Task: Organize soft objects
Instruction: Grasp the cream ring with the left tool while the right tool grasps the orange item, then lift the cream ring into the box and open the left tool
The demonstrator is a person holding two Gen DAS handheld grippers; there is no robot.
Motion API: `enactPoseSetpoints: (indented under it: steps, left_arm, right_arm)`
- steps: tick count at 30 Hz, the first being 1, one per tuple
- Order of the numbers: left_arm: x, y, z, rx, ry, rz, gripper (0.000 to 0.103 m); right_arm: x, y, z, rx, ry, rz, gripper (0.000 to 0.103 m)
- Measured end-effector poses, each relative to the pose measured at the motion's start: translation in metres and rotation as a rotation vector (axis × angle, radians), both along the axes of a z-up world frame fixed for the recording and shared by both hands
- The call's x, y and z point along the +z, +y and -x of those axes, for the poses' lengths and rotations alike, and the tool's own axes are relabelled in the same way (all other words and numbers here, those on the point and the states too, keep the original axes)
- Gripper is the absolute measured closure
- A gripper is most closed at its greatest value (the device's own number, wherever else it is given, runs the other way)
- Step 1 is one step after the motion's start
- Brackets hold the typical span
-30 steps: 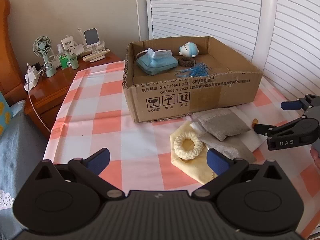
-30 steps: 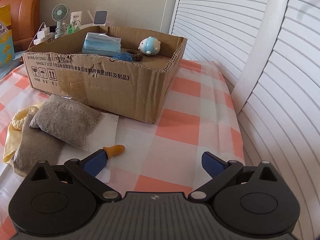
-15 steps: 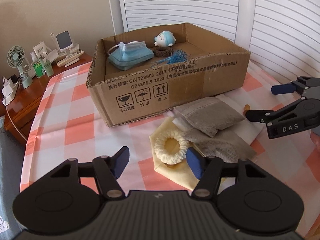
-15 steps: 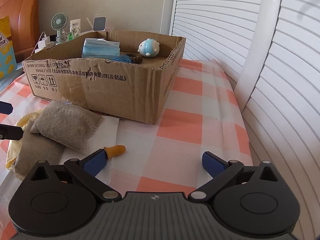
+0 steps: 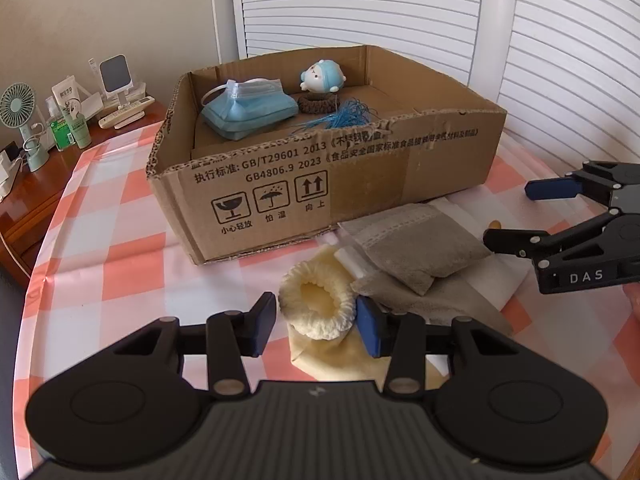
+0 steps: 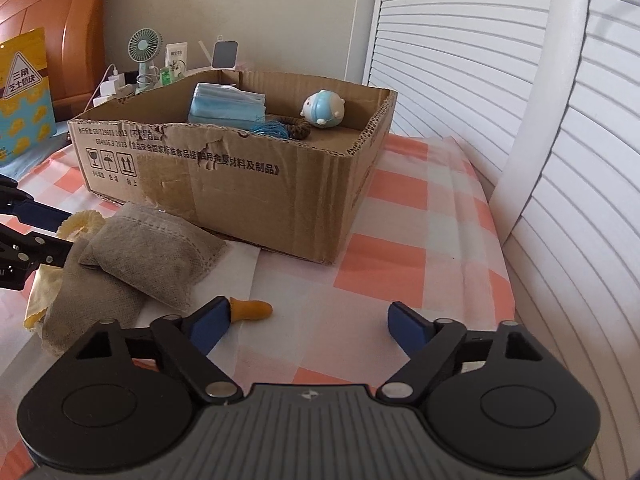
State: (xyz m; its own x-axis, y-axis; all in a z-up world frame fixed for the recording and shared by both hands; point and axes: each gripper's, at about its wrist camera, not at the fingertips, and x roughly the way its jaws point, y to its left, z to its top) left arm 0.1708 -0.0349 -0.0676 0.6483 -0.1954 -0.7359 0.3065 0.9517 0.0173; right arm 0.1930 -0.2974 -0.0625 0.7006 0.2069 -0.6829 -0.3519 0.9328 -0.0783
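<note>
Cream scrunchie [image 5: 317, 305] lies between the tips of the left gripper [image 5: 318, 322], atop a yellow cloth [image 5: 340, 360]. Jaws have just been narrowing, half-spread; right pad touching the ring, left pad just clear. Likely light, squashy, springy: pinch across the ring's outer sides, firmly.

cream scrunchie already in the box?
No. The cream scrunchie lies on the yellow cloth in front of the box, between the left gripper's fingers.
</note>
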Motion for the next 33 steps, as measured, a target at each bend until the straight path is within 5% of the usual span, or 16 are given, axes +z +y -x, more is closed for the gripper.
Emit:
enactPoseSetpoints:
  steps: [15,33]
  left_arm:
    - [0.000,0.001,0.000,0.000,0.000,0.015,0.063]
    - [0.022,0.009,0.009,-0.042,0.001,0.022,0.069]
  right_arm:
    - [0.007,0.017,0.001,0.109,0.022,-0.033,0.073]
    - [0.021,0.016,0.009,0.098,0.025,-0.048,0.078]
